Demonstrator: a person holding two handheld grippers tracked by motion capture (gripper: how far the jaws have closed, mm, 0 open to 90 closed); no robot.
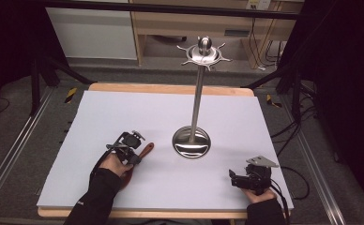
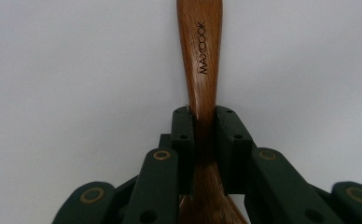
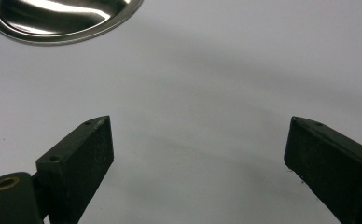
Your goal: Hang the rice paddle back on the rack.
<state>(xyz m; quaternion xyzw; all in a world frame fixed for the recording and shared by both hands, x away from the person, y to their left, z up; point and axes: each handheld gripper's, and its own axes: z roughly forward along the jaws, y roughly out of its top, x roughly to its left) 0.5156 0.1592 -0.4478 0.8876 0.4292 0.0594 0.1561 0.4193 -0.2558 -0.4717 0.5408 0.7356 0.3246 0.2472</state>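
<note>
One brand name on a wooden handle

The word "MAXCOOK" is printed in dark capital letters along the narrow wooden handle (image 2: 200, 51) in the left gripper view, running lengthwise up the handle, just beyond the point where the jaws clamp it. No other lettering or numbers can be read.

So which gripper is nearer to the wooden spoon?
Left. The left gripper is clamped on the wooden spoon at its handle. The right gripper sits open at the table's near right corner, well apart from it, beyond the metal stand's base.
</note>
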